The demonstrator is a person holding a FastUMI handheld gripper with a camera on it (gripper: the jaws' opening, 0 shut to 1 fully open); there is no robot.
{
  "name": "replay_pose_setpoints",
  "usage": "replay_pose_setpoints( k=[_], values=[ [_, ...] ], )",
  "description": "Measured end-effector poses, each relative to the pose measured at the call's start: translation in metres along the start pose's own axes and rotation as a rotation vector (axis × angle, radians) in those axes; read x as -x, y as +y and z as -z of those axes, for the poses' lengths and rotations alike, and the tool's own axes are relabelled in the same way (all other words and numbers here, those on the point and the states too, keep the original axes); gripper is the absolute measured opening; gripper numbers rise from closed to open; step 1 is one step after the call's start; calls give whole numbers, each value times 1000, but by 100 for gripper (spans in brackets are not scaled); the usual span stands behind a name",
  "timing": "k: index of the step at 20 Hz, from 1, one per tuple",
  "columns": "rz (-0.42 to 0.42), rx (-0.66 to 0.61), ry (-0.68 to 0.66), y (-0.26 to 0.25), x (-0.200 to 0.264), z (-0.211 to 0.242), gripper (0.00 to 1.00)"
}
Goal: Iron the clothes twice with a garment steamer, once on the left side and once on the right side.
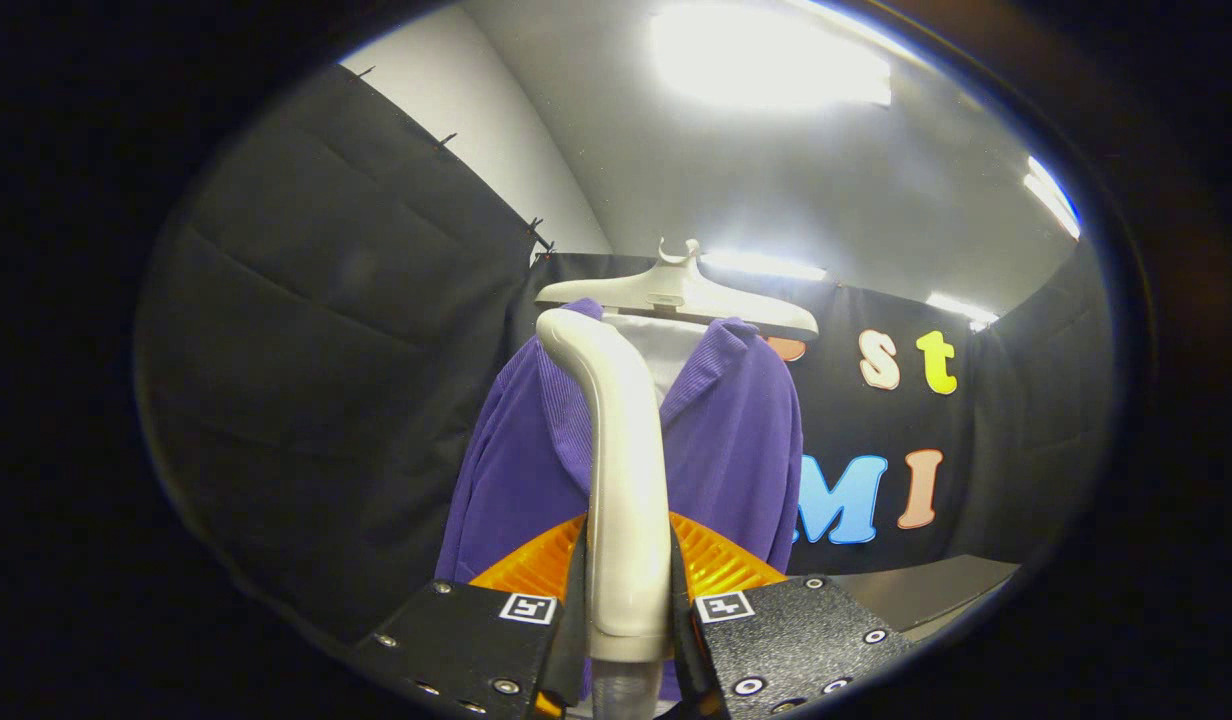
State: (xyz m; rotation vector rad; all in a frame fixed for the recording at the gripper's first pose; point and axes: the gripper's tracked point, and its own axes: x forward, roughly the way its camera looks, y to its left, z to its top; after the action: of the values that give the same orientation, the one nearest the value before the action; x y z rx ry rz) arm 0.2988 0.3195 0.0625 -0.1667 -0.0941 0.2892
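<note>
From the gripper view, the gripper [628,610] is pinching the white steamer handle [621,470], both fingers pressed against its sides. The handle rises straight ahead, its head up by the hanger [676,292]. Just beyond hangs the purple jacket [736,440], with an orange ribbed part [716,562] behind the fingers.

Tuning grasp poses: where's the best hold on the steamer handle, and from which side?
Grip the straight lower shaft of the steamer handle, as the gripper does now: fingers either side, approached from behind, facing the purple jacket. The shaft is narrow and even there; higher up it curves toward the head, so a hold would likely slip or twist.
</note>
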Motion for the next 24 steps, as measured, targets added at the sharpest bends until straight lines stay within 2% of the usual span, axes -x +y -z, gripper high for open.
replay_pose_setpoints(
  k=[3,8,14,16,24],
  values=[
    [-8,22,9,18,-24,1,36],
    [-37,47,58,46,-28,44,36],
    [-58,66,138,62,-2,111,36],
    [-80,67,203,68,13,150,36],
    [-92,85,301,71,60,224,36]
  ],
)
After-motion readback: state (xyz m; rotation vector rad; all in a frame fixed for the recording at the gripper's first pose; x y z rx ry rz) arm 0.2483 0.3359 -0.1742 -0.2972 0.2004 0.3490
